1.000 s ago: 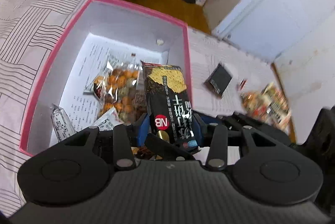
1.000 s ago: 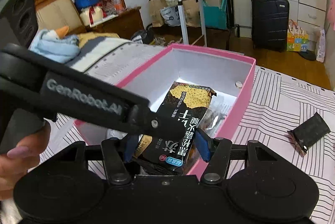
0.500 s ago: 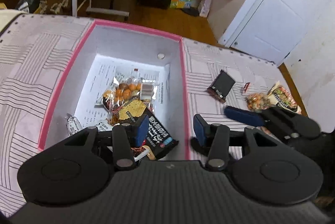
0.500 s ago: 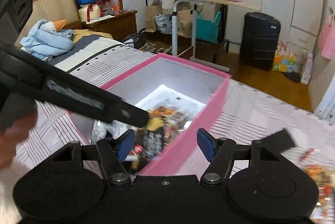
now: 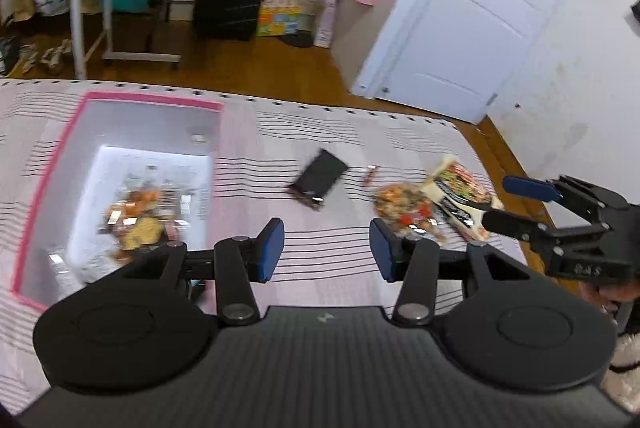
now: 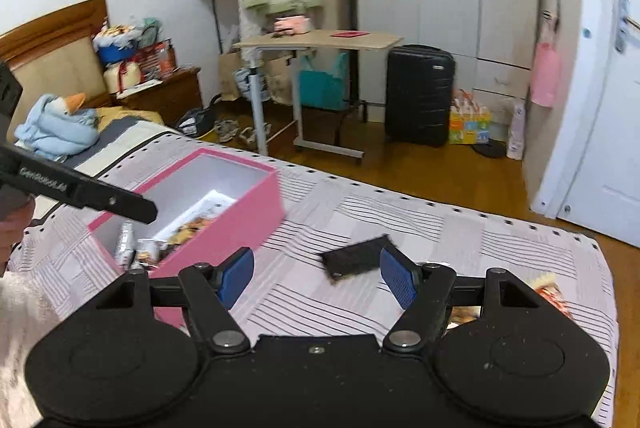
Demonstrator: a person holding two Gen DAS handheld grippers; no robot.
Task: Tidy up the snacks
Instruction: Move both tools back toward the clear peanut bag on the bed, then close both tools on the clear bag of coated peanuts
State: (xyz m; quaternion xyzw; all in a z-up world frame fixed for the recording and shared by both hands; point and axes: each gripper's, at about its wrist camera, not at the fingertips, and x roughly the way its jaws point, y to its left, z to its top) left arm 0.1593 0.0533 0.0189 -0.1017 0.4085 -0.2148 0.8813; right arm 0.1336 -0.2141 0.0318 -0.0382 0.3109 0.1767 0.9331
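Note:
A pink box (image 5: 52, 164) with white inside sits on the striped bed at the left and holds several snack packs (image 5: 138, 216). It also shows in the right wrist view (image 6: 244, 212). A black packet (image 5: 320, 178) lies on the bedspread right of the box, also in the right wrist view (image 6: 354, 260). A nut bag (image 5: 402, 204) and a colourful pack (image 5: 460, 194) lie further right. My left gripper (image 5: 326, 252) is open and empty above the bedspread. My right gripper (image 6: 316, 274) is open and empty, over the right-hand snacks (image 5: 520, 204).
A small red wrapper (image 5: 370, 175) lies between the black packet and the nut bag. The bed edge and wooden floor (image 6: 420, 172) lie beyond. A rolling desk (image 6: 316, 40), a black suitcase (image 6: 418, 94) and a white door (image 5: 472, 12) stand behind.
Both grippers let go of the black cracker pack, which dropped into the box. Both opened and swung up and to the right, away from the box toward the loose snacks.

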